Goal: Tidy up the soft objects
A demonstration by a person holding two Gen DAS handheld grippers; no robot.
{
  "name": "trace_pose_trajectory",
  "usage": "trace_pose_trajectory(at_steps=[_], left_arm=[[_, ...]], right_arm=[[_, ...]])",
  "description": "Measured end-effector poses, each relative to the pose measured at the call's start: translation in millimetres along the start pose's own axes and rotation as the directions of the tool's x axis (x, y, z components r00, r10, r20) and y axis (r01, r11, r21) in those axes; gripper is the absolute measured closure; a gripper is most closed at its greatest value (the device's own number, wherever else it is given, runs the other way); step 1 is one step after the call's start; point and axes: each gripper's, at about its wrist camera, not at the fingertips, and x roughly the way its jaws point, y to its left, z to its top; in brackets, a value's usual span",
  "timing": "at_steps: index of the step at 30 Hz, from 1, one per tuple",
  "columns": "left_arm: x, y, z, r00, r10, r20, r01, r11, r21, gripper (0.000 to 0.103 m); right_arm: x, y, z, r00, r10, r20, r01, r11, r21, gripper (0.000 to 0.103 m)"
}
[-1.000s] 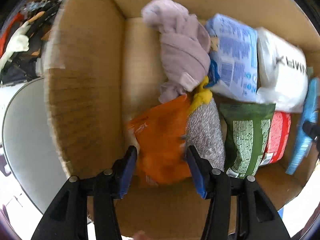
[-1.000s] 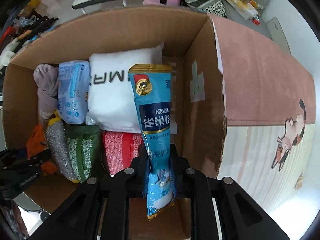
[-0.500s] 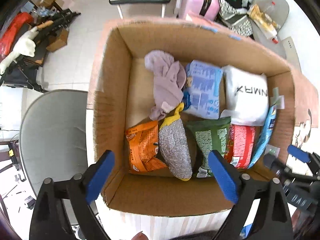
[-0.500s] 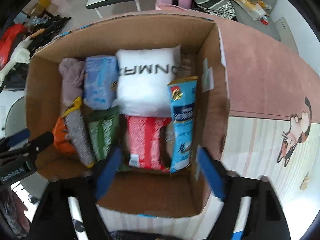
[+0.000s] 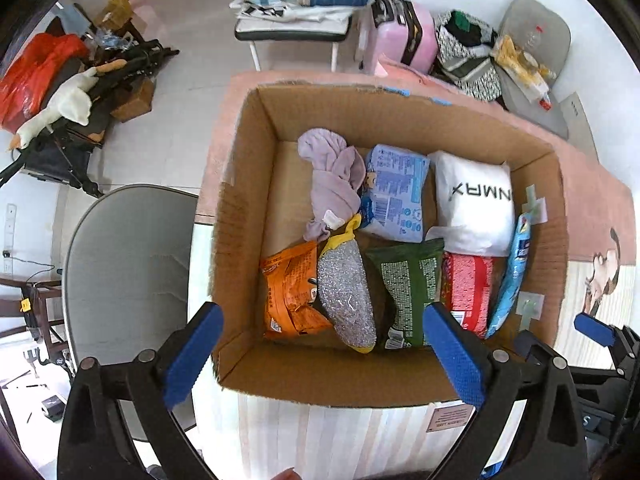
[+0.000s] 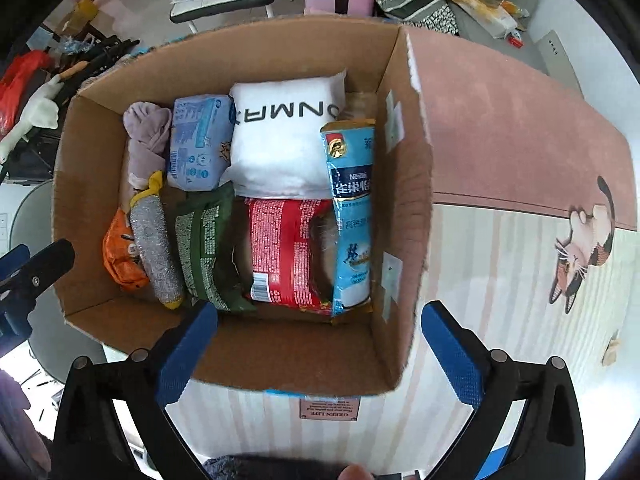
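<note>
While the left view shows the gray chair (image 5: 128, 264) beside the cardboard box (image 5: 248, 208), only the right view shows the cat mat (image 6: 580, 248). Eight soft items sit inside the box, including one blue pouch (image 6: 352, 216) against its right wall. Left gripper (image 5: 320, 344) and right gripper (image 6: 320, 344): fingers spread wide, holding nothing, above the near rim.

Orange packet (image 6: 122, 258) half hidden behind silver scrubber (image 6: 154, 246); print unreadable.

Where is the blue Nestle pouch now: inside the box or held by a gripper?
Inside: the blue pouch lies along the cardboard box right wall, beside the red packet.
</note>
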Motion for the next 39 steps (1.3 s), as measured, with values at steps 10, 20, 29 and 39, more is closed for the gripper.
trace_pose_trajectory(at_steps=[10, 20, 29, 39], left_arm=[[-89, -9, -43, 0.986, -0.014, 0.167, 0.015, 1.000, -0.005, 0.001], [-191, -15, -98, 0.942, -0.015, 0.336, 0.011, 1.000, 0.014, 0.001], [-246, -21, -137, 0.907, -0.028, 0.419, 0.020, 1.000, 0.024, 0.001], [-275, -27, -161, 0.886, -0.030, 0.462, 0.018, 0.999, 0.030, 0.001]], right_arm=[[-93, -6, -46, 0.982, 0.001, 0.187, -0.001, 1.000, 0.000, 0.000], [-204, -6, -123, 0.921, 0.021, 0.389, -0.008, 0.999, -0.035, 0.000], [-277, -2, -179, 0.857, 0.009, 0.515, 0.031, 0.997, -0.069, 0.000], [-317, -3, -212, 0.813, -0.002, 0.582, 0.053, 0.996, -0.070, 0.000]])
